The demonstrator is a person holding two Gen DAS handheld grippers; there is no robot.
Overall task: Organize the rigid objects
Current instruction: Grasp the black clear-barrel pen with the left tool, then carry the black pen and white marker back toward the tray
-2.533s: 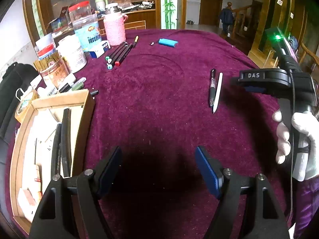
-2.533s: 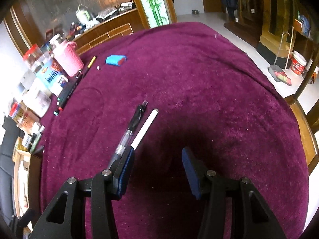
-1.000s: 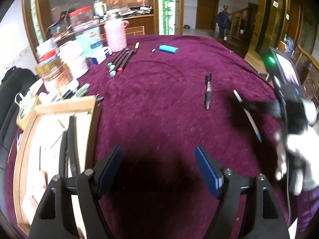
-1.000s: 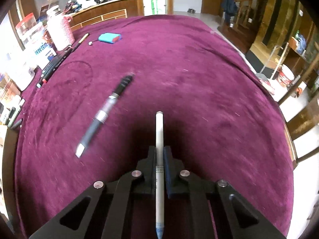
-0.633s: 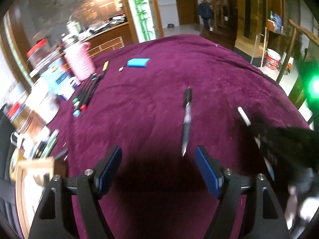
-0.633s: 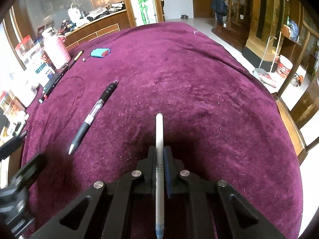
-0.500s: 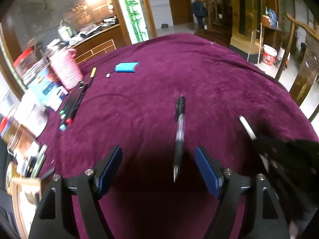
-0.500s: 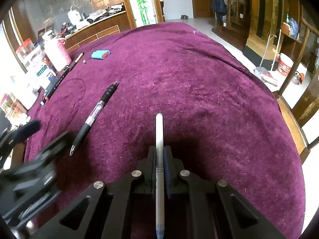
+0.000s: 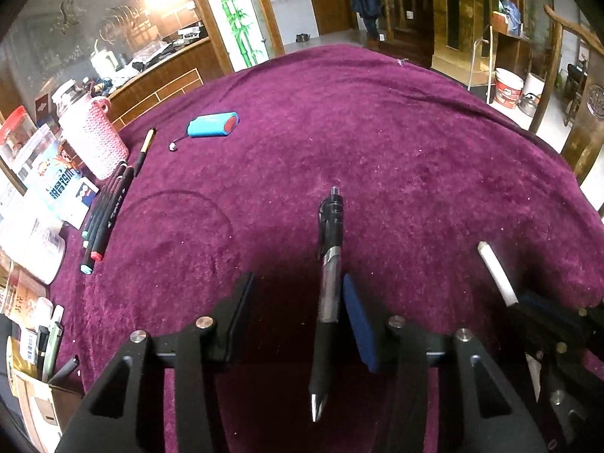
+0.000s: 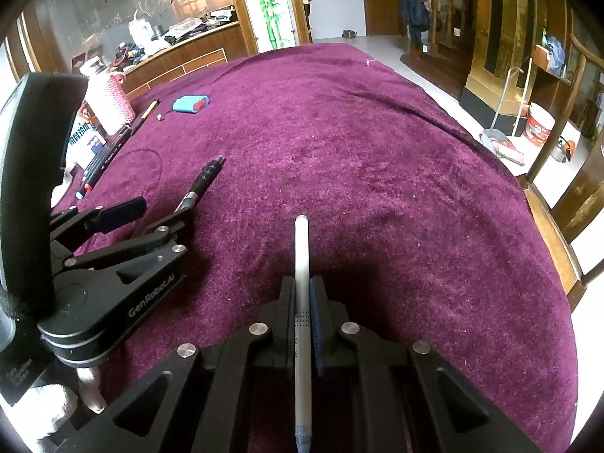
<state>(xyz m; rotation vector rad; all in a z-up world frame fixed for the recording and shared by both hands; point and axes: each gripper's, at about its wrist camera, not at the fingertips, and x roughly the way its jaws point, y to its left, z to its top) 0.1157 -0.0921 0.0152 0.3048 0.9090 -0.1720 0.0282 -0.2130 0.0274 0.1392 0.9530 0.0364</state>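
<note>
A black retractable pen [image 9: 327,287] lies on the purple cloth between the fingers of my left gripper [image 9: 298,302], close against the right pad [image 9: 358,321]; the jaws are partly closed but stand apart around it. The same pen shows in the right wrist view [image 10: 200,185], with the left gripper [image 10: 151,215] over it. My right gripper [image 10: 302,302] is shut on a white pen [image 10: 302,264] that points forward along the fingers; it also shows at the right of the left wrist view [image 9: 496,273].
A blue case [image 9: 213,124], several markers [image 9: 107,207] and a gold-tipped pen [image 9: 145,147] lie at the far left. A pink-covered bottle [image 9: 92,139], boxes and jars crowd the left edge. A wooden tray corner [image 9: 34,407] is at lower left.
My left gripper has swung right and moved forward over the black pen, and its jaws have narrowed around it. My right gripper picked up the white pen and holds it steady.
</note>
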